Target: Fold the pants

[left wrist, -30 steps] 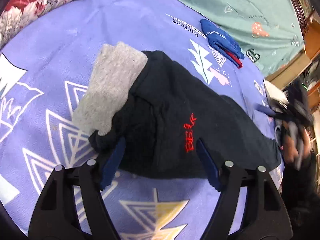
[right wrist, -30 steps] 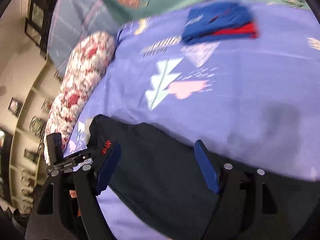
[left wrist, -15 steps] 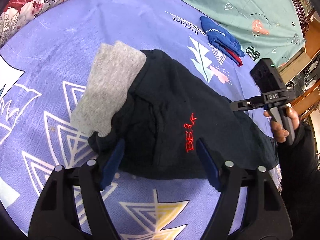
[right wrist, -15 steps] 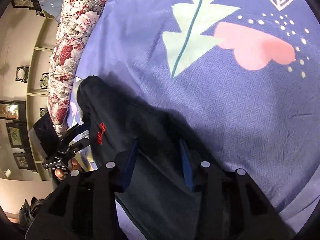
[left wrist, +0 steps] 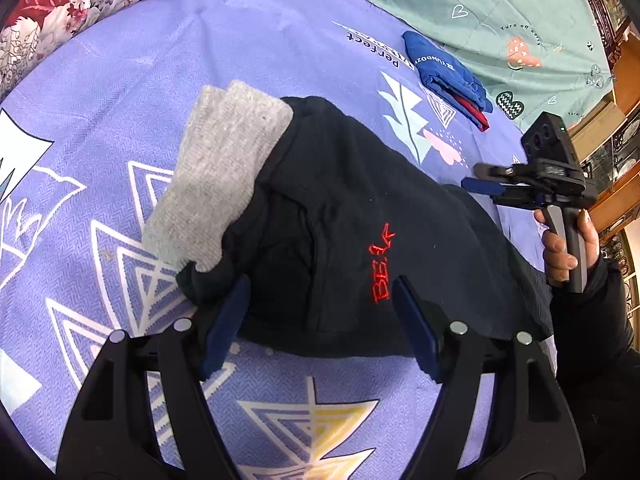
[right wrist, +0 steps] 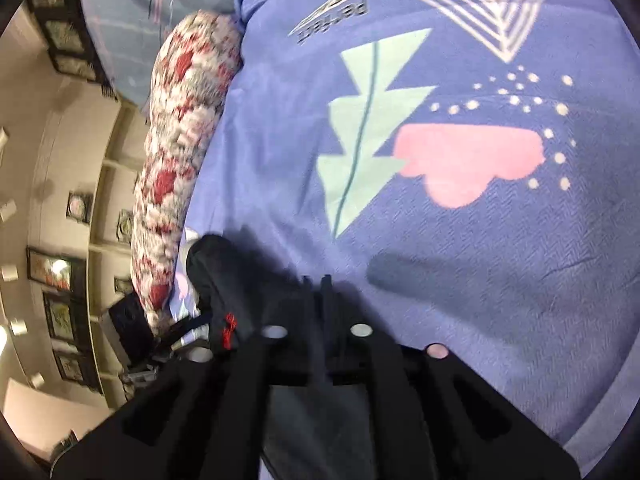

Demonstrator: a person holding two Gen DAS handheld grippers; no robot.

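Pants: the black pants (left wrist: 360,216) lie spread on the purple bedspread (left wrist: 280,40), straight ahead of the left fingers, hem edge just past the tips.
Long axis: runs from the grey waistband (left wrist: 224,176), ahead and to the left of the left fingers, across to the far end out to their right, where the other tool is.
Left gripper: the left gripper (left wrist: 320,320) hangs with blue pads wide apart, gripping nothing; the near hem of the pants sits between and just beyond them.
Right gripper: the right gripper (right wrist: 316,292) has its fingers pressed close together, only a thin gap showing; black cloth lies right at and under the tips, but the blur stops me calling whether fabric is pinched, so I cannot tell.
Nearer hand: each tool is at its own end; the right is at the leg end, the left by the waist side, near the red lettering (left wrist: 380,264).
Coming move, my read: the fold likely turns on carrying the right-hand end along the long axis toward the waistband.
Off to the side: a folded blue garment (left wrist: 444,72) lies well beyond the left fingers, apart from the pants.
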